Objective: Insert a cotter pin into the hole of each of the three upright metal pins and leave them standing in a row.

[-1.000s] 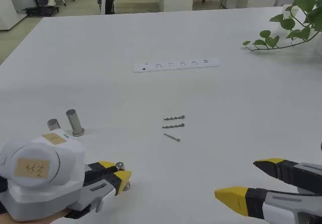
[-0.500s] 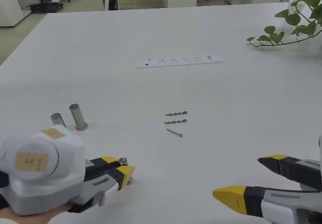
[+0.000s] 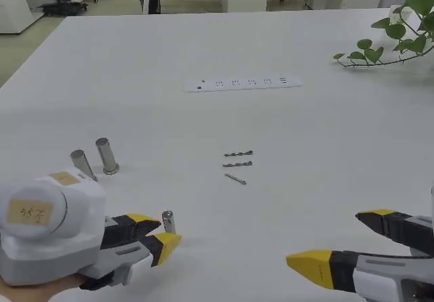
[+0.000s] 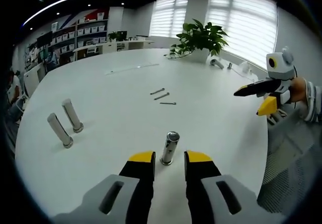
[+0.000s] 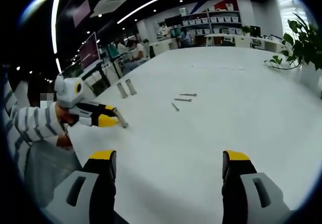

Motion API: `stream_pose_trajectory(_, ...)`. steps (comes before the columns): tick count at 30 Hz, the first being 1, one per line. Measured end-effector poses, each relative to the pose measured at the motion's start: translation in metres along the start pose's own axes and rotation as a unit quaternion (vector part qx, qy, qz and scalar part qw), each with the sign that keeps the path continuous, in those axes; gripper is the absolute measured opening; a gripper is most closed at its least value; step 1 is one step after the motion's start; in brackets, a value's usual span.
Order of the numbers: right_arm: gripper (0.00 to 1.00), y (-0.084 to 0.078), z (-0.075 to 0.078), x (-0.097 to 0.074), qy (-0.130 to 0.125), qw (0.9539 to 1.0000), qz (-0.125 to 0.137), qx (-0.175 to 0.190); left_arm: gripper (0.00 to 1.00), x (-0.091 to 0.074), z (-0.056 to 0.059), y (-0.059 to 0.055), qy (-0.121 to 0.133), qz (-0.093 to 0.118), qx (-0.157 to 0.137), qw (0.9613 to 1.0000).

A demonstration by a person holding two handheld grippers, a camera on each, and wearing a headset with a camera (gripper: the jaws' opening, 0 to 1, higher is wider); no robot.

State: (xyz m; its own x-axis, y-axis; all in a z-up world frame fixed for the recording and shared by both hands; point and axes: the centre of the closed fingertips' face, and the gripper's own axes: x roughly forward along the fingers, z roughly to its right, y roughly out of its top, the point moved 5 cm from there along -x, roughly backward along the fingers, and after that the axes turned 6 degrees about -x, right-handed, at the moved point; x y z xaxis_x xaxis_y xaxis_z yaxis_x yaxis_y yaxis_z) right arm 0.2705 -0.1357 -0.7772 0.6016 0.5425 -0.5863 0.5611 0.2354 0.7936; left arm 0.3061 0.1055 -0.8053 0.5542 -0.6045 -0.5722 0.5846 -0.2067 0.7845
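At a white workbench (image 3: 325,132), the left gripper (image 3: 163,229) holds its yellow-tipped jaws a narrow way apart around a short silver metal pin (image 4: 170,147), which stands upright between the tips with a sliver of gap on each side, so nothing is clamped; to its right the right gripper (image 3: 323,237) has its jaws spread wide and carries nothing; beyond the left gripper and to its left, two more silver metal pins (image 3: 104,156) stand side by side, near each other; further ahead, between the lines of the two grippers, three small grey cotter pins (image 3: 237,163) lie loose on the tabletop in a short stack; well beyond them lies a long white power strip (image 3: 243,83), with a green leafy plant (image 3: 397,24) at the far right
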Motion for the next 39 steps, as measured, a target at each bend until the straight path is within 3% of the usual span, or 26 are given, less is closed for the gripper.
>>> stream_pose_trajectory(8,0.9,0.003,0.004,-0.003,-0.007,0.9999,-0.005,-0.006,0.42,-0.017,-0.008,-0.003,0.002,-0.002,-0.005,1.0)
stream_pose_trajectory(11,0.9,0.003,0.004,-0.004,-0.006,0.9999,-0.005,-0.007,0.53,-0.021,-0.008,-0.005,-0.001,-0.005,-0.007,1.0)
stream_pose_trajectory(14,0.9,0.003,0.002,-0.005,-0.004,0.9999,-0.01,-0.01,0.62,-0.027,-0.005,-0.008,-0.019,-0.009,-0.028,0.9994)
stream_pose_trajectory(20,0.9,0.003,0.0,-0.005,-0.001,0.9998,-0.016,-0.014,0.85,-0.035,0.002,-0.009,-0.032,0.007,-0.036,0.9988)
stream_pose_trajectory(23,0.9,0.003,-0.001,-0.005,0.002,0.9996,-0.02,-0.018,0.98,-0.038,-0.002,-0.011,-0.018,0.004,-0.021,0.9996)
stream_pose_trajectory(29,0.9,0.004,-0.001,-0.006,0.005,0.999,-0.034,-0.03,0.99,-0.04,-0.005,-0.023,-0.012,-0.016,-0.018,0.9996)
stream_pose_trajectory(39,0.88,0.011,0.009,-0.003,0.006,0.9977,-0.053,-0.042,0.99,-0.043,-0.001,-0.029,-0.013,-0.019,-0.033,0.9992)
